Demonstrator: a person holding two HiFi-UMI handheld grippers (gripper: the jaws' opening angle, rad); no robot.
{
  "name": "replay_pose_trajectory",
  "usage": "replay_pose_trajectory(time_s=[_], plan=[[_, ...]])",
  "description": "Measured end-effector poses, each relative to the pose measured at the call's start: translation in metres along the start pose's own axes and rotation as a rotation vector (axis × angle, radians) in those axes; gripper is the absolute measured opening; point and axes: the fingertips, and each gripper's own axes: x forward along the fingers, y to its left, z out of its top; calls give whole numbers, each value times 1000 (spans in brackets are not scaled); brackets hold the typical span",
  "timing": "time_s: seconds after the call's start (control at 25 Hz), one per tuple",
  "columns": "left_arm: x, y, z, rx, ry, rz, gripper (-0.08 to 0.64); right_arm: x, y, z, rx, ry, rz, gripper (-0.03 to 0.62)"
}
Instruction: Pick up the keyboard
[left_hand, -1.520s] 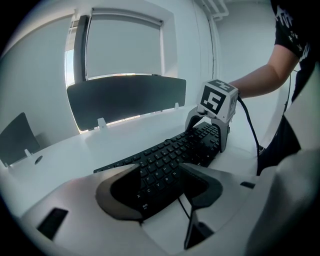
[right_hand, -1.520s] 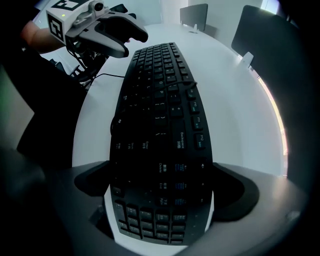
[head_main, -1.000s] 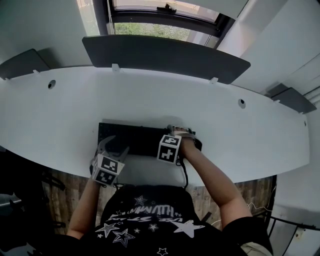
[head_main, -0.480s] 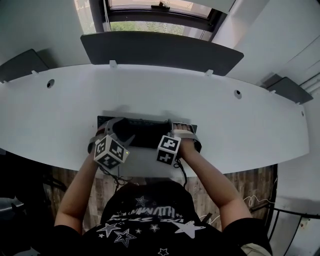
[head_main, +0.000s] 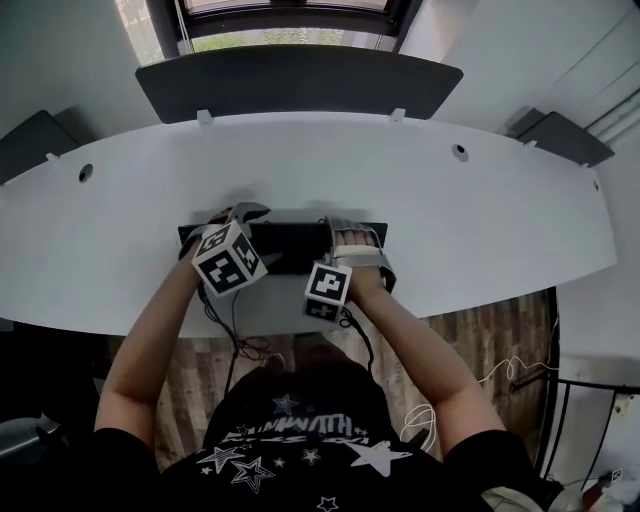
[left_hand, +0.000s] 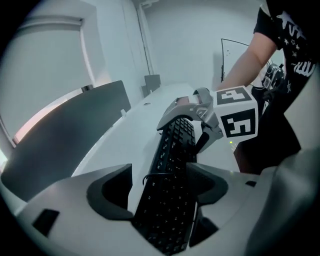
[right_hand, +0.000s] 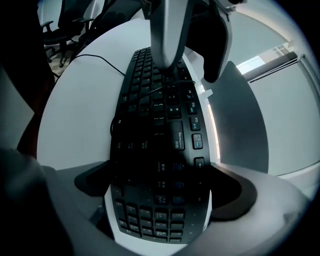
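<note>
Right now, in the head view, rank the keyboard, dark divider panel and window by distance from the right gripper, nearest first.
1. keyboard, between the right gripper's jaws
2. dark divider panel, at the desk's far edge
3. window, beyond the panel

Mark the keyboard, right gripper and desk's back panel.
keyboard (right_hand: 160, 120): right gripper view, middle of key field.
right gripper (right_hand: 161, 172): right gripper view, midway between jaws clamping the keyboard.
back panel (head_main: 300, 80): head view, centre of its dark face.
</note>
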Motion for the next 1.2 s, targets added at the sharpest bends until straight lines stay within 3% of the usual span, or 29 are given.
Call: replay_pose_trajectory(time_s=[0.32,0.64,0.84,1.2], plan=[[30,-25,-4,152,176,-179,319,-10,1,-2,-17,-15,-118,575],[52,-37,-16,284,324,-256,319,-12,-2,-1,-22,-39,-171,575],[57,-38,-18,293,357,-260,319,-15,0,-2,-24,-40,-161,575],[55,-44,-21,256,445,-293,277,-23,-1,4,37,-108,-241,575]])
